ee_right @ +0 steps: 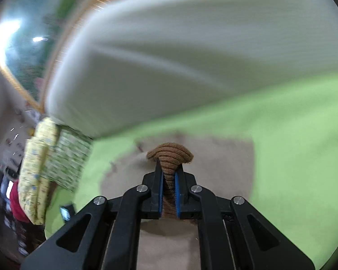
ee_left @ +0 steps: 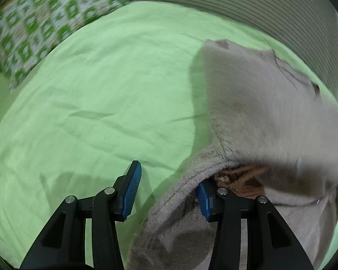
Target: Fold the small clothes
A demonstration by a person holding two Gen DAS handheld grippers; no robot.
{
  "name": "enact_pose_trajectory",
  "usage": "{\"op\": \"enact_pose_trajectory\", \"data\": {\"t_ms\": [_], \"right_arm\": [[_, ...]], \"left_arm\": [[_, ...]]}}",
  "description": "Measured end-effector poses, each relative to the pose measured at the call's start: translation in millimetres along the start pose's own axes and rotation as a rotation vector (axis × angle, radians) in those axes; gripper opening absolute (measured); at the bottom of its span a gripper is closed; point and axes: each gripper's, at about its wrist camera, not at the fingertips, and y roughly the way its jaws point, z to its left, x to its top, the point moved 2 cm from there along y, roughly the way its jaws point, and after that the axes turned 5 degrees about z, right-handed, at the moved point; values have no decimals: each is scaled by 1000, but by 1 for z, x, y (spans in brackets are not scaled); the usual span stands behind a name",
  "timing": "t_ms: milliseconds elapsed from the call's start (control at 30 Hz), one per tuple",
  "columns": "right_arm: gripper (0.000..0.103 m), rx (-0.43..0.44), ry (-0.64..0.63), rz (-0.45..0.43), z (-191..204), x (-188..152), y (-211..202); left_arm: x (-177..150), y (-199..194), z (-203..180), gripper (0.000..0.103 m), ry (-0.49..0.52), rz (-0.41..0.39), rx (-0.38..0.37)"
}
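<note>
A small beige fleece garment [ee_left: 247, 103] lies on the green bedsheet [ee_left: 101, 103], partly lifted and blurred at the right. Its brown ribbed cuff [ee_left: 243, 175] shows under the lifted fold. My left gripper [ee_left: 169, 191] is open; its right finger is tucked under the garment's hem, its left finger [ee_left: 130, 191] is over bare sheet. In the right wrist view my right gripper [ee_right: 169, 180] is shut on the brown ribbed cuff [ee_right: 170, 155], held above the beige garment [ee_right: 214, 157] spread on the sheet [ee_right: 293, 146].
A green-and-white patterned pillow [ee_left: 38, 29] lies at the far left of the bed. A grey striped cushion or headboard [ee_left: 259, 4] runs along the far side; it looks pale and blurred in the right wrist view [ee_right: 180, 56]. Patterned bedding [ee_right: 51, 157] sits at the left.
</note>
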Motion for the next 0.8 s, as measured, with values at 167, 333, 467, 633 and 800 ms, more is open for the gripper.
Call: {"op": "enact_pose_trajectory", "data": {"t_ms": [167,333,467,633,800], "right_arm": [[9,-6,73,108,-27,-42,46],[9,42,-2,117,9,-43,45],[9,80,-39,96,27,-37,36],[9,127,-36,83,37,-29,29],[9,228,-42,18,49,-23,8]], "left_arm": [[-1,-10,11,49,-119,-33,-2],[-2,-10,-1,47,-7,-38,33],[5,-6,-31,47,170,-47,80],[14,2,-56,47,342,-72,135],[24,-8,-19,10,100,-88,2]]}}
